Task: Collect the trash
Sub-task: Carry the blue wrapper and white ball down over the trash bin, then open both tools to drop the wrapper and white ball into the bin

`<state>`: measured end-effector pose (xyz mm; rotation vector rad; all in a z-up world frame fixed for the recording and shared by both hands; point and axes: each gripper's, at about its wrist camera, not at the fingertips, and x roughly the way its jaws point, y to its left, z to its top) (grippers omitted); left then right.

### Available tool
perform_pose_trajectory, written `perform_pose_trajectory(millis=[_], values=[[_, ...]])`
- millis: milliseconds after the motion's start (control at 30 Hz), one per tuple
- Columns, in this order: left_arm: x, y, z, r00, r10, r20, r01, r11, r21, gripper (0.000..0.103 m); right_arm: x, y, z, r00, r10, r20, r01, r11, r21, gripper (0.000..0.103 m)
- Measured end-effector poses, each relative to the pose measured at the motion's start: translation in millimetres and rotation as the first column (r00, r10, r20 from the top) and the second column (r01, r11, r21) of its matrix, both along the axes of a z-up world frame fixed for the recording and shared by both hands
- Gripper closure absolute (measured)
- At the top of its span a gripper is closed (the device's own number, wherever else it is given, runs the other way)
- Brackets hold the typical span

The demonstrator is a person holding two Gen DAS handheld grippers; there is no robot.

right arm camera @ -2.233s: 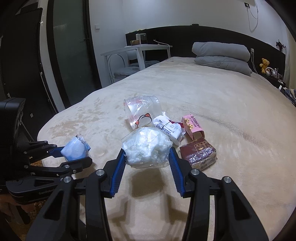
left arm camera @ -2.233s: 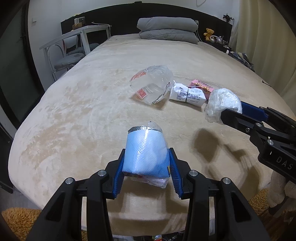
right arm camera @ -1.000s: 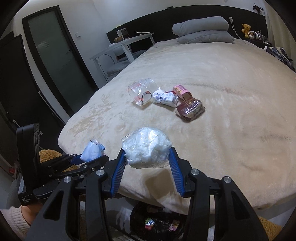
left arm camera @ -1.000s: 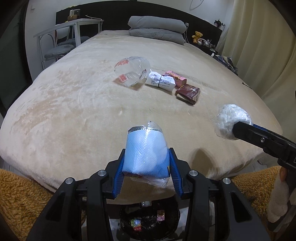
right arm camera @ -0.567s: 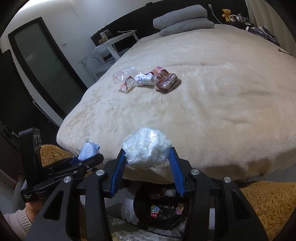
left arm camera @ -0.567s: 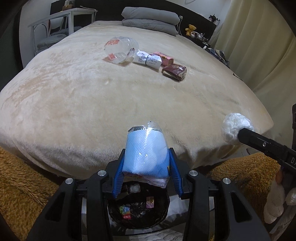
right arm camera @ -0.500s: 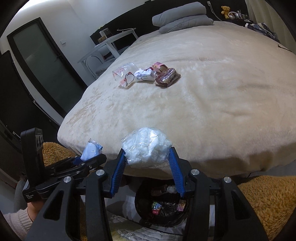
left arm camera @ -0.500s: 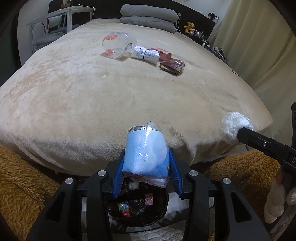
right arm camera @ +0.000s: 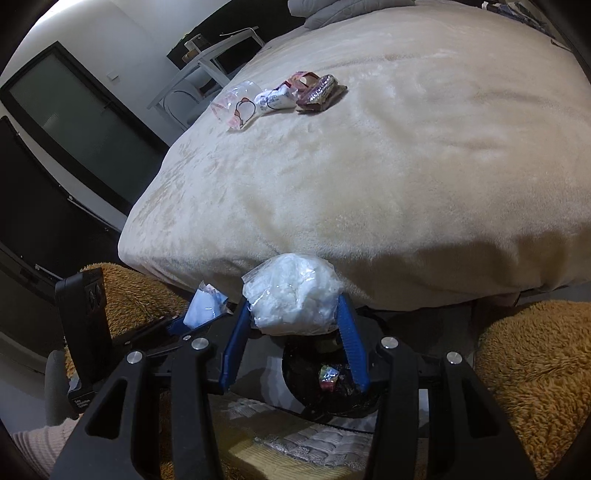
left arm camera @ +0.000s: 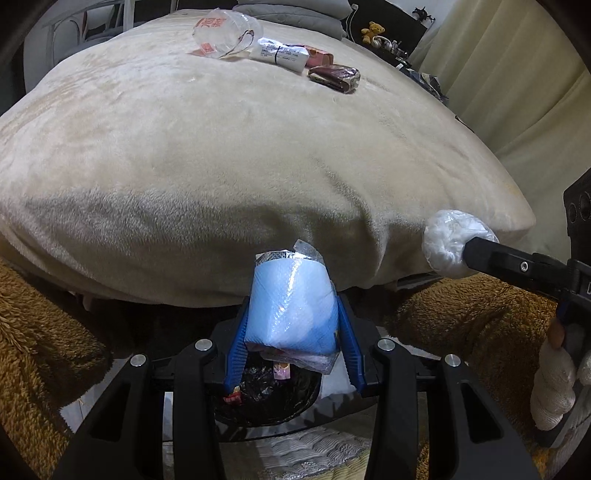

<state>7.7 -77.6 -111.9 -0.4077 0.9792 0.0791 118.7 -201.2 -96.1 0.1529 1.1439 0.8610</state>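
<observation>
My left gripper (left arm camera: 291,325) is shut on a light blue plastic-wrapped packet (left arm camera: 291,302), held above a black trash bin (left arm camera: 266,398) on the floor at the bed's foot. My right gripper (right arm camera: 295,314) is shut on a clear bag of white wadding (right arm camera: 291,299), over the same bin (right arm camera: 332,384). Each gripper shows in the other's view: the right one with its white bag (left arm camera: 452,243) to the right, the left one with the blue packet (right arm camera: 203,308) to the left. On the bed lie a clear plastic bag (left arm camera: 225,33), a white packet (left arm camera: 282,55), a pink box (left arm camera: 317,55) and a maroon wrapper (left arm camera: 336,75).
The beige bed (left arm camera: 229,147) fills the view ahead. Brown shaggy rugs (left arm camera: 40,332) (right arm camera: 535,362) flank the bin. The bin holds several wrappers. A white desk and chair (right arm camera: 207,70) stand beside the bed, pillows (left arm camera: 291,14) at its head.
Both grippers have pulled back from the bed and dropped down past its foot edge, carrying their packets. The bin has come into view beneath them.
</observation>
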Motion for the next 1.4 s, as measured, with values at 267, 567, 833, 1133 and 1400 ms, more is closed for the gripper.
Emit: perform_pose_trajectory(millis=[267,567,833,1133,1400], values=[[-0.5,8.6,-25.7,0.997,-0.009,-0.074,0.004,0.997,-0.071,0.061,-0.2,14.4,-27.9,0.994,0.028,-0.11,-0.035,0.997,-0.067,0.055],[9.7,3.6,-56.6,0.98,-0.031,-0.198,0.007,0.993,-0.122,0.061,1.6,27.8,-57.1,0.982,0.039,-0.186,-0.074,0.979,-0.19,0.055],[14.8,-0.8,-75.2,0.954,-0.052,-0.295,0.016,0.992,-0.122,0.06,4.4,27.6,-77.0,0.974,0.034,-0.225,-0.089,0.966,-0.242,0.055],[13.2,-4.9,-88.2,0.929,-0.091,-0.359,0.047,0.991,-0.129,0.06,3.1,31.7,-79.5,0.971,0.054,-0.232,-0.111,0.964,-0.241,0.053],[9.4,0.8,-92.3,0.916,-0.075,-0.394,0.025,0.991,-0.13,0.035,4.3,33.2,-75.1,0.976,0.041,-0.214,-0.093,0.966,-0.241,0.044]])
